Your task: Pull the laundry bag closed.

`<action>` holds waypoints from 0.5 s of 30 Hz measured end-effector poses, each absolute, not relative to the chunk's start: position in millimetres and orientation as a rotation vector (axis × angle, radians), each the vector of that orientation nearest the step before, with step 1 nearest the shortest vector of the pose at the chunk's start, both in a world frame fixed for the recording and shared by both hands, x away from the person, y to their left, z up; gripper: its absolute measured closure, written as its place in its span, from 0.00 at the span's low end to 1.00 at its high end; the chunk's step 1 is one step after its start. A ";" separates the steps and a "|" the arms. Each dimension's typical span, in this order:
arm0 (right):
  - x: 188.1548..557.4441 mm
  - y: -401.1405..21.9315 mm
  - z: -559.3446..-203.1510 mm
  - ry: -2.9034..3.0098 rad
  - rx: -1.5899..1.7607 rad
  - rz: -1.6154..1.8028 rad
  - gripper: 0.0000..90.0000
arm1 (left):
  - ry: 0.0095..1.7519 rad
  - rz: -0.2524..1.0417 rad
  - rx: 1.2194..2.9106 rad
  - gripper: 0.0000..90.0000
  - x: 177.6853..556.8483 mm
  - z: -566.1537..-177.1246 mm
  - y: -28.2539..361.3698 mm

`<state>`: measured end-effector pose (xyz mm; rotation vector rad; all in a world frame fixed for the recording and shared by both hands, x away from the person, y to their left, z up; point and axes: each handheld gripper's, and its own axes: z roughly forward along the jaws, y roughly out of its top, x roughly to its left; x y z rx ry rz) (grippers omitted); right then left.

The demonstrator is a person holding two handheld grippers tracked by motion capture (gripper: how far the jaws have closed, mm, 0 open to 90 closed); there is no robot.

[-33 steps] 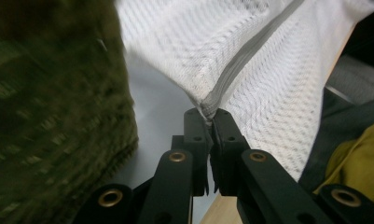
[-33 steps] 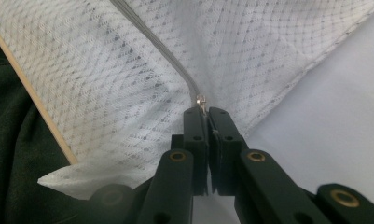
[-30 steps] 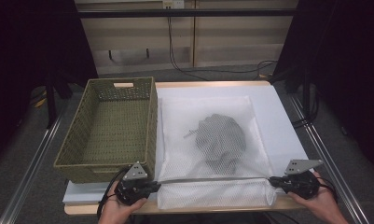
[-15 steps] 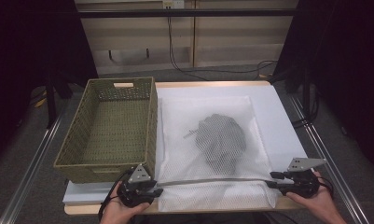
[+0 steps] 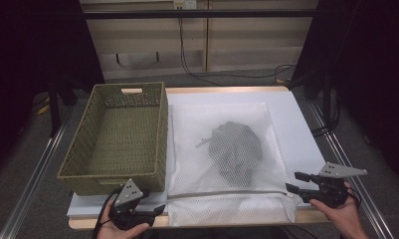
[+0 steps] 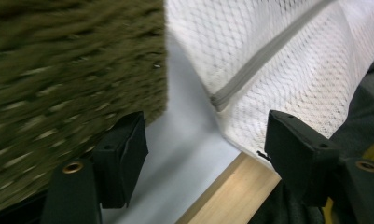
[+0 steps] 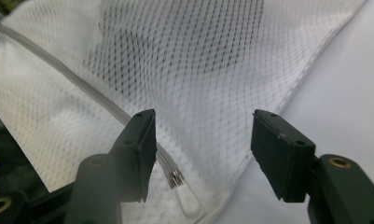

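Now both claws stand released: the left claw (image 5: 159, 211) and the right claw (image 5: 292, 182) have just been opening, and nothing is pinched between the jaws of either. Compared with a moment ago, I note the mesh laundry bag (image 5: 227, 164) is let go and lies flat on the table (image 5: 296, 124), its zipper (image 5: 227, 193) drawn across the near edge, slider (image 7: 175, 178) at the right end. A dark garment (image 5: 237, 149) sits inside, at the bag's centre. I judge the zipping done. The woven basket (image 5: 117, 139), at nine o'clock of the bag, is empty. Room beyond is dim, cables at twelve o'clock.
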<state>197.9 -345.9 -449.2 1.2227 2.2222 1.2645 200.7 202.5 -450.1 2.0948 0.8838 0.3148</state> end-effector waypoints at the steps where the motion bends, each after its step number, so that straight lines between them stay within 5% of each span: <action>1: 196.7 -346.3 -447.5 2.200 1.222 1.283 0.44 | 0.886 0.348 2.068 0.31 198.5 -448.1 205.9; 15: 167.2 -348.1 -447.0 1.995 1.246 1.361 0.41 | 0.839 0.483 1.921 0.19 182.4 -436.1 220.9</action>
